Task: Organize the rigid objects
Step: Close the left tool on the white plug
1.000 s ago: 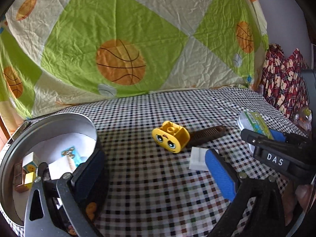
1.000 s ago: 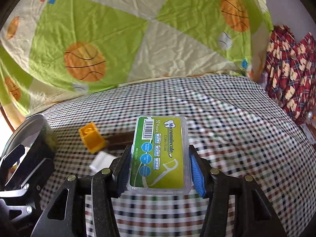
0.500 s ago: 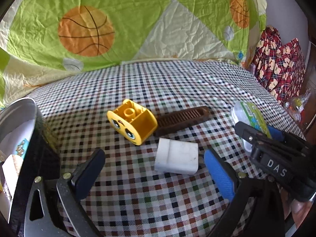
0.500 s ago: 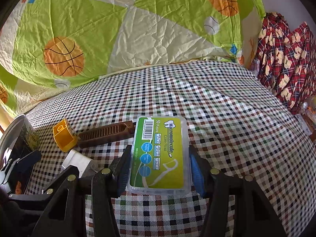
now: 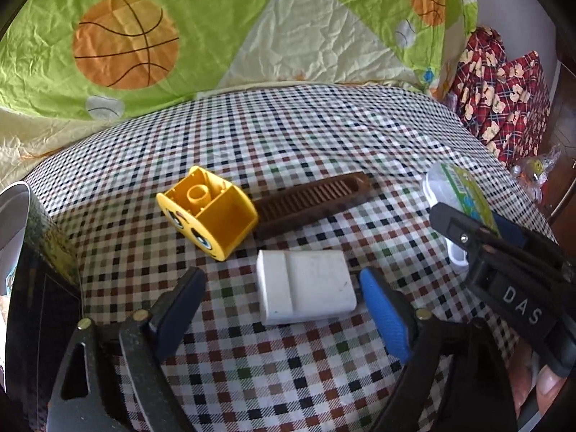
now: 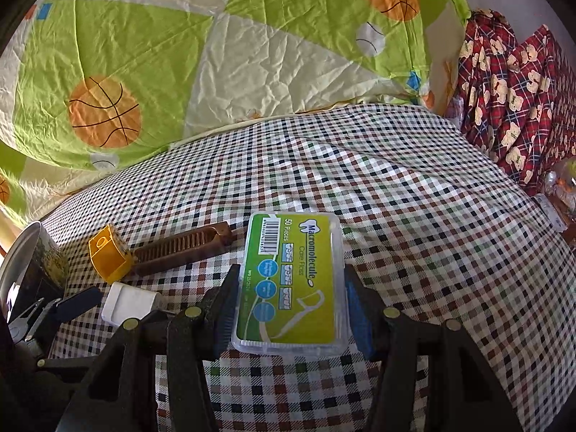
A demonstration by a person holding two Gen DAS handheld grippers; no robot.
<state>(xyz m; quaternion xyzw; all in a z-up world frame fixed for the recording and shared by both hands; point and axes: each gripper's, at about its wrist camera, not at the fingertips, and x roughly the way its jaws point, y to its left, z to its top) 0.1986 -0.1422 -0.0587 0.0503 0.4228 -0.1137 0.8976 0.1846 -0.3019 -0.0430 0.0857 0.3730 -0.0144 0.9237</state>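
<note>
My left gripper point(image 5: 282, 288) is open, its jaws on either side of a white rectangular block point(image 5: 306, 291) that lies on the checked cloth. Behind the block lie a yellow toy brick with a face point(image 5: 208, 216) and a brown comb point(image 5: 309, 203). My right gripper point(image 6: 289, 288) is shut on a clear floss-pick box with a green label point(image 6: 289, 280), held just above the cloth. In the right wrist view the white block point(image 6: 129, 302), yellow brick point(image 6: 108, 255) and comb point(image 6: 183, 248) lie to the left, with the left gripper point(image 6: 77, 302) beside the block.
A round metal tin point(image 5: 21, 237) stands at the left edge; it also shows in the right wrist view point(image 6: 25, 262). A basketball-print sheet point(image 5: 252, 28) rises behind the table. Red patterned fabric point(image 6: 514, 82) hangs at the right.
My left gripper has moved right and forward, away from the tin, and now straddles the white block. My right gripper, still holding the floss box, has shifted slightly.
</note>
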